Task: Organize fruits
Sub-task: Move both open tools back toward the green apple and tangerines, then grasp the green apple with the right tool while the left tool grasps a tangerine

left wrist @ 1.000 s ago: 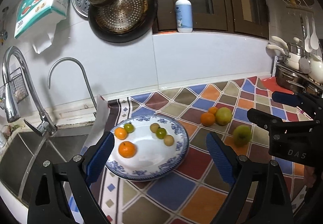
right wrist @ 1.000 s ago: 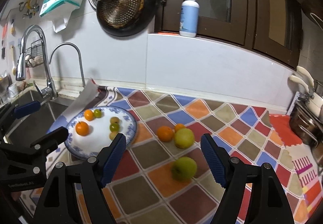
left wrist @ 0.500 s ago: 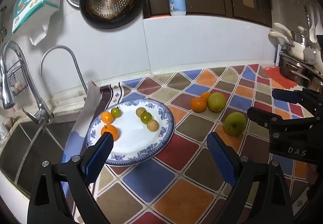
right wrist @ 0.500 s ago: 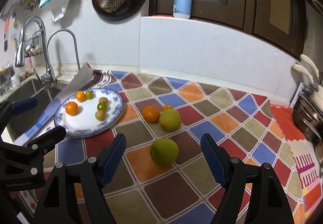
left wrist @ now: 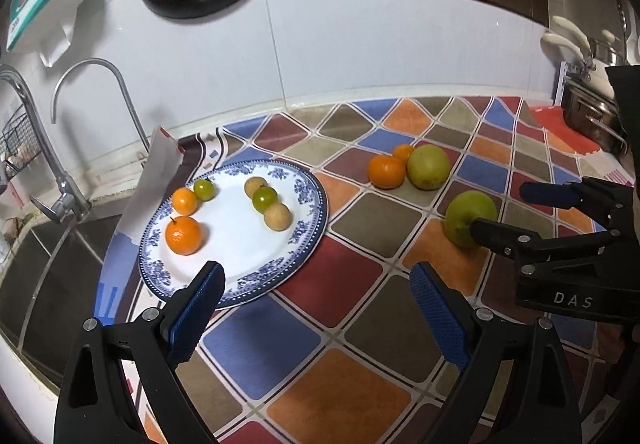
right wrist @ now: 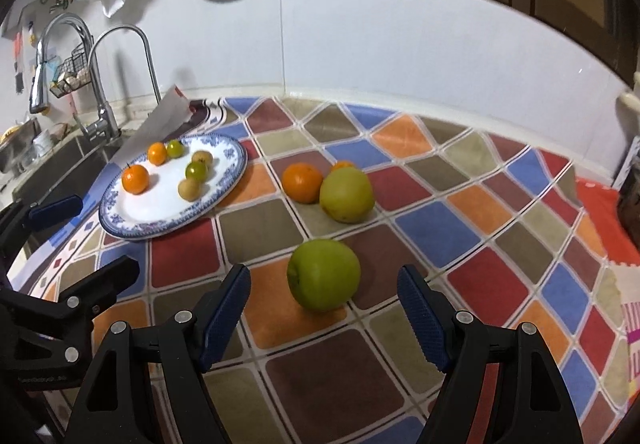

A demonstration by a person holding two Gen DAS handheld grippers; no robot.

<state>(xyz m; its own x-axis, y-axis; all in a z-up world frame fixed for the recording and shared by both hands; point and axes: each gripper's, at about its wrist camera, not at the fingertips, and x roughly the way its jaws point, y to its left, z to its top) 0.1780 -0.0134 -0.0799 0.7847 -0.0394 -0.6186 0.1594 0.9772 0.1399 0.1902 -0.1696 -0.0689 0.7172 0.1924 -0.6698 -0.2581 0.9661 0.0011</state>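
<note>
The counter (right wrist: 460,228), under a chequered cloth, carries one blue-rimmed plate (right wrist: 120,222) with six small fruits: two oranges, two green, two tan. Off the plate lie four fruits: one green apple (right wrist: 323,274), one yellowish apple (right wrist: 346,194), and two oranges (right wrist: 302,182) touching it. The right gripper (right wrist: 323,318) is released, jaws either side of the green apple without touching; the left gripper (left wrist: 316,310), also released, hangs empty beside the plate
</note>
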